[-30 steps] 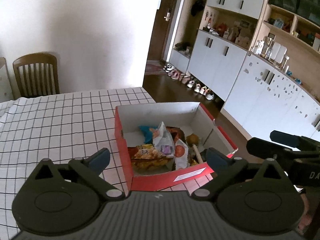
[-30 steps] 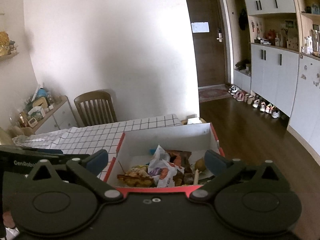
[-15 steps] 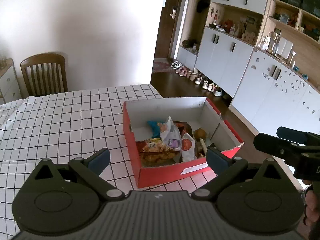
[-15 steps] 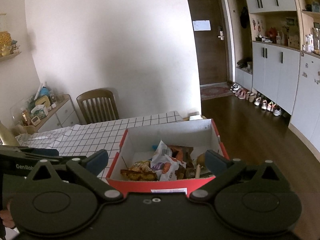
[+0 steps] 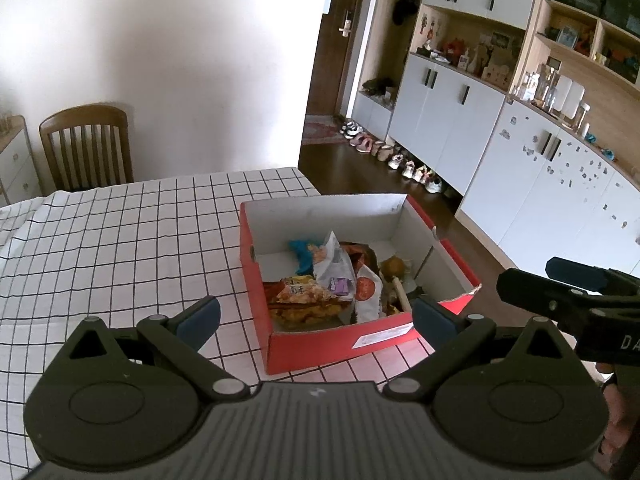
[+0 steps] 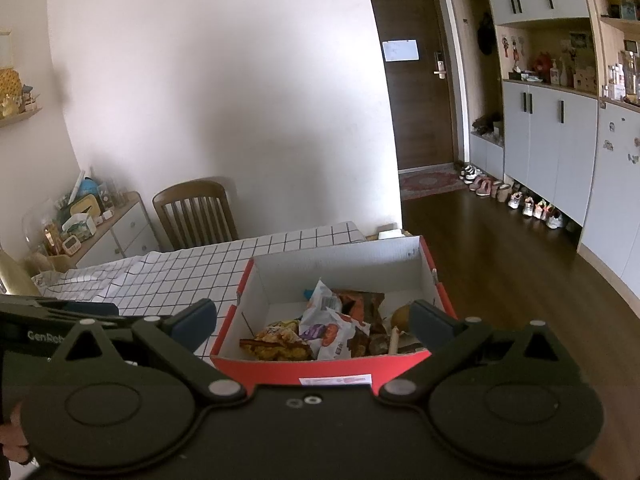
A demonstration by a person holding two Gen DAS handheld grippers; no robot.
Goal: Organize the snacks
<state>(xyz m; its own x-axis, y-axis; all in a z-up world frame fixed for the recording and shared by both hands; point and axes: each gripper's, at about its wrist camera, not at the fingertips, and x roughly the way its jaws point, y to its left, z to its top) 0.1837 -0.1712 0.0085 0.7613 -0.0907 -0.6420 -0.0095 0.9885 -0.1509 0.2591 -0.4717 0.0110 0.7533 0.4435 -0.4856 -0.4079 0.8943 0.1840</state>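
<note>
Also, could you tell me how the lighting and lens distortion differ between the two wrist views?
Left wrist view: the wall is blown out white and the cabinets bow. Right wrist view: dimmer, corners vignetted, door frame curved; the red box stays sharp.

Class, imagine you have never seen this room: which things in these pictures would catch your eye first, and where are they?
First, the red box with white inner walls at the corner of the checked tablecloth, holding a jumble of snack packets. Next, the two open black grippers in the foreground, left gripper and right gripper, both empty. Behind, a wooden chair stands against the white wall.
</note>
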